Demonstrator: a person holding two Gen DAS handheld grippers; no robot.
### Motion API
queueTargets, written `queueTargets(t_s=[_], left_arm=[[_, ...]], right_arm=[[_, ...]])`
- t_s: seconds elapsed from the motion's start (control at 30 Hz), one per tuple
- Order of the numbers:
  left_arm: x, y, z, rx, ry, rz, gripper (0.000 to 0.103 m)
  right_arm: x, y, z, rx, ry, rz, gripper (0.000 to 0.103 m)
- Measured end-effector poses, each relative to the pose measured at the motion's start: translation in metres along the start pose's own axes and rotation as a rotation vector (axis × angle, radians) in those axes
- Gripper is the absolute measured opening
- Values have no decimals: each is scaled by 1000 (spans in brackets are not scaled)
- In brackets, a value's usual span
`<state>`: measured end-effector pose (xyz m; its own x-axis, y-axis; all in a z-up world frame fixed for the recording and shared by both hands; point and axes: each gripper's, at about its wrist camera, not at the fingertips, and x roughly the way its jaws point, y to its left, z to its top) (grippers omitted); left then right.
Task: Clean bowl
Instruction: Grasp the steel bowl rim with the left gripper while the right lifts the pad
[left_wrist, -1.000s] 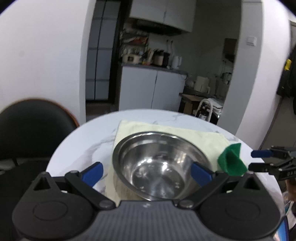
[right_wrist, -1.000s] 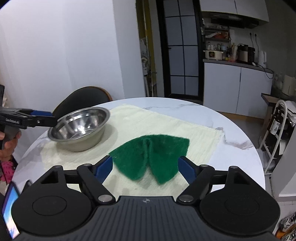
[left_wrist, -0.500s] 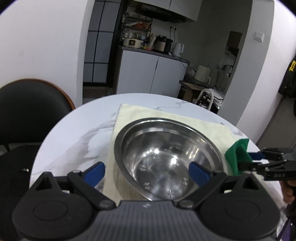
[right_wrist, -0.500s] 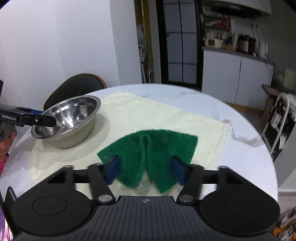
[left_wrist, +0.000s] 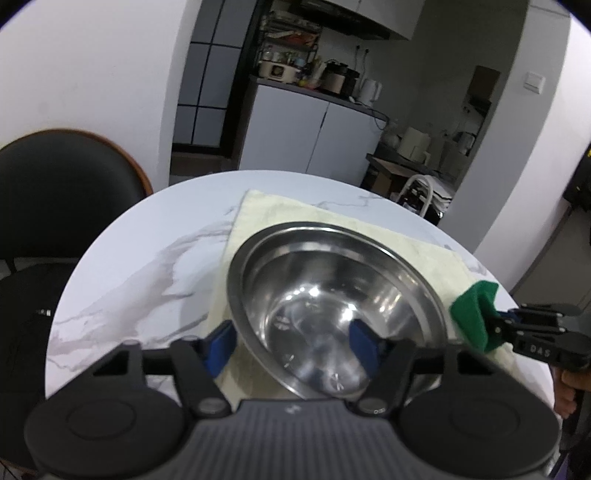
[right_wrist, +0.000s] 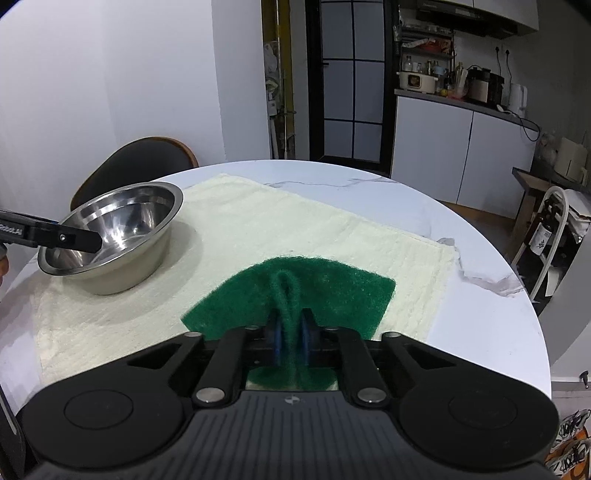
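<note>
Between the right gripper's (right_wrist: 290, 338) nearly closed jaws, a raised fold of the green pad (right_wrist: 295, 291) is pinched. Left gripper (left_wrist: 293, 341) jaws stand wide apart, straddling the near rim of the bowl (left_wrist: 332, 306), which rests on a cloth (right_wrist: 258, 236) covering the table (right_wrist: 480, 325).

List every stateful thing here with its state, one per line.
Steel bowl: upright, empty, on the towel.
Green scouring pad: pinched into a fold, mostly on the towel.
Cream towel: spread flat on the table.
Right gripper: shut on the pad.
Left gripper: fingers straddling the bowl's near rim, not closed.
</note>
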<state>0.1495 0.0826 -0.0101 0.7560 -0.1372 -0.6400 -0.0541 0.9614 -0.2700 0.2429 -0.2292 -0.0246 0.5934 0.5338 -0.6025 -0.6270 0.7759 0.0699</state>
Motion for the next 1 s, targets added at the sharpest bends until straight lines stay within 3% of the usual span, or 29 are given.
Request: queueTargets(t_s=[0.13,0.27,0.37,0.57,1.0], left_arm=[[3,5,0,-5,4,26,36],[3,9,0,-25,-3,35,29],[5,9,1,-43,0,44,19],[7,8,3,-63,-6,60,11],[3,-14,11,-17,-42,50,8]], right_arm=[[-8,1,3,7,-34,-2,8],[-18,6,7,11,-76,14,8],[-24,11,11,11,-102,31,8],[-31,28,19,-23,-128,103,8],[-25,49,21,-102,-85,209,8]])
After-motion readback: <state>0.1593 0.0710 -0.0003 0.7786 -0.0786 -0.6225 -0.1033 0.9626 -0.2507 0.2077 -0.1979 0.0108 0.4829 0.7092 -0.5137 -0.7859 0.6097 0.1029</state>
